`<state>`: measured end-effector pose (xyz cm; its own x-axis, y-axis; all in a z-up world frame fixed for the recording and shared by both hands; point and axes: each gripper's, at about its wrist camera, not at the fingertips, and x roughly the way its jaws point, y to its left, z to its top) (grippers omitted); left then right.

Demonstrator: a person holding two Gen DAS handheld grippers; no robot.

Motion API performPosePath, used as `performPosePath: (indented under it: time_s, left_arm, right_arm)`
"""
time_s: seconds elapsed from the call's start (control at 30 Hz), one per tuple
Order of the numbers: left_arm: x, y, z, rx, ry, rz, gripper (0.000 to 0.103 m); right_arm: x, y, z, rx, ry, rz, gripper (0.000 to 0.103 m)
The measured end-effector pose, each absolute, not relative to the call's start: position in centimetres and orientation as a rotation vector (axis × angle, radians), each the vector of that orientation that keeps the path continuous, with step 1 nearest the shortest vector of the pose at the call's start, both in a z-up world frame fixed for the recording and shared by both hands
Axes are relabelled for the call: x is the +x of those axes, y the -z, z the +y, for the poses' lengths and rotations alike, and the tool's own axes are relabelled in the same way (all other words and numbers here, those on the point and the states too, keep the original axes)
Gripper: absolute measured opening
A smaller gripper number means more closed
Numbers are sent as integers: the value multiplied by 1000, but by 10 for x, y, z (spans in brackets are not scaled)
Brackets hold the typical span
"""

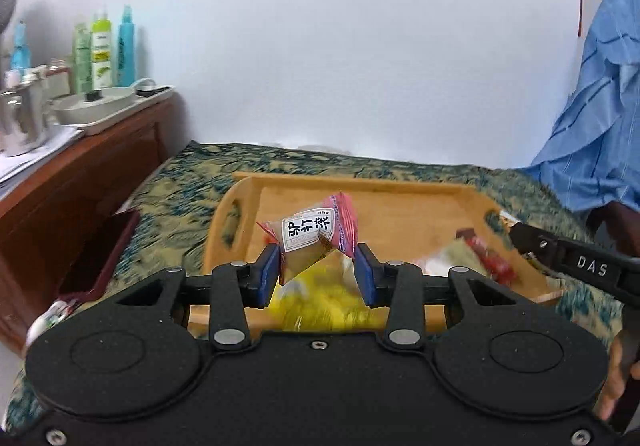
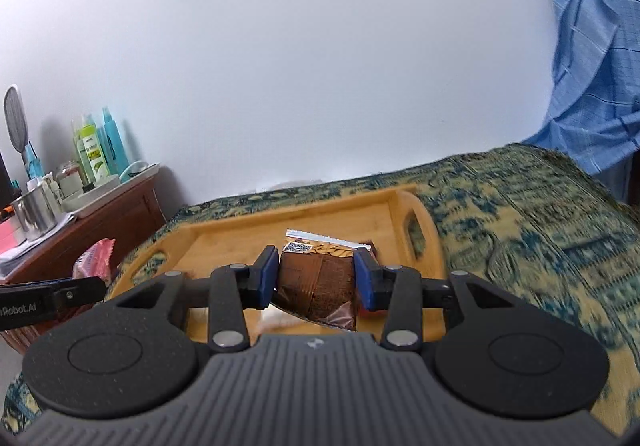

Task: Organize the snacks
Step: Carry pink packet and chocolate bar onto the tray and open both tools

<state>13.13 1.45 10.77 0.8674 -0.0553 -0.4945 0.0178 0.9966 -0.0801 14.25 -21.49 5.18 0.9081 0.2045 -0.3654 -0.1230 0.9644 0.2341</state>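
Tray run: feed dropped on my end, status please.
Left gripper shut on pink snack. Right gripper shut on brown snack. Both above tray. Nothing in the way.

1. The white label of the pink snack packet [image 1: 316, 232], seen in the left wrist view, carries three large black Chinese characters, 驴打滚; the small print beneath them is too blurred to read.
2. The black arm of the right tool [image 1: 592, 266], in the same view, bears the white letters "DAS".
3. The black arm of the left tool [image 2: 24, 310], in the right wrist view, shows "Robot.AI", cut off at the frame edge.
4. The brown snack packet [image 2: 316, 282] bears a QR code at its top; its fine print is illegible.
5. The green bottle [image 2: 94, 154] has a label whose text is too small to read.
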Motion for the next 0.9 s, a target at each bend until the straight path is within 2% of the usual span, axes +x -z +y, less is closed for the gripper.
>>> performPosePath:
  time_s: [0.23, 0.43, 0.9]
  left_arm:
    - [219, -111, 12, -71, 93, 580, 38]
    - [283, -93, 3, -112, 155, 661, 38]
    - [324, -47, -28, -53, 190, 798, 38]
  right_arm:
    - [223, -67, -223, 231, -206, 492, 45]
    - [290, -63, -218, 180, -197, 621, 45]
    - [324, -37, -207, 65, -155, 710, 46]
